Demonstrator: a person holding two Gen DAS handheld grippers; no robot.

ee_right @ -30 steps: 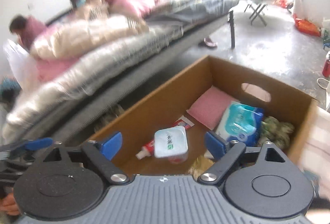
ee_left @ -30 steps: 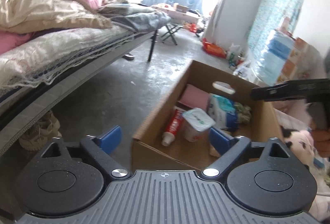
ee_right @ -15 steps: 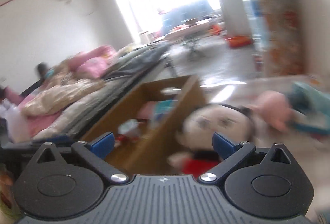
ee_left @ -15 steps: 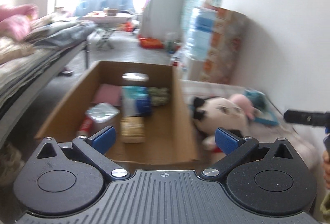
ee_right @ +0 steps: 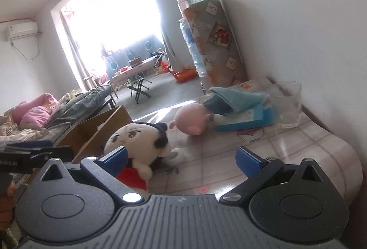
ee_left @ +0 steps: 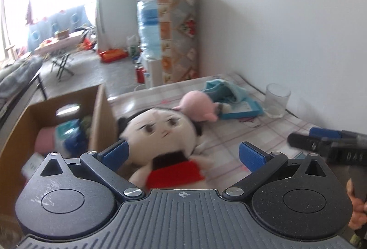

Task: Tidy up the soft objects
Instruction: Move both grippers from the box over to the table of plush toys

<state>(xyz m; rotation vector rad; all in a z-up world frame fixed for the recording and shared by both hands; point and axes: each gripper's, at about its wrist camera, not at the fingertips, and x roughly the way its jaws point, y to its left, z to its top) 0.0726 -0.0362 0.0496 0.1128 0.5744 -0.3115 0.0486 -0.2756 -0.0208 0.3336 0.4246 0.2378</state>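
Doll (ee_left: 160,134) lies on tabletop (ee_left: 229,134), beside box (ee_left: 101,116), a pink plush (ee_left: 197,107) at its head. Left gripper (ee_left: 182,155) released, doll between its fingers. Right gripper (ee_right: 181,159) released; doll at its left finger (ee_right: 114,158).

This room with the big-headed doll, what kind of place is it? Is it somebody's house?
Most likely a lived-in home, a bedroom and living room in one. A bed piled with pink pillows stands by the bright window, a white air conditioner hangs on the wall, and a blue water-cooler bottle stands nearby.
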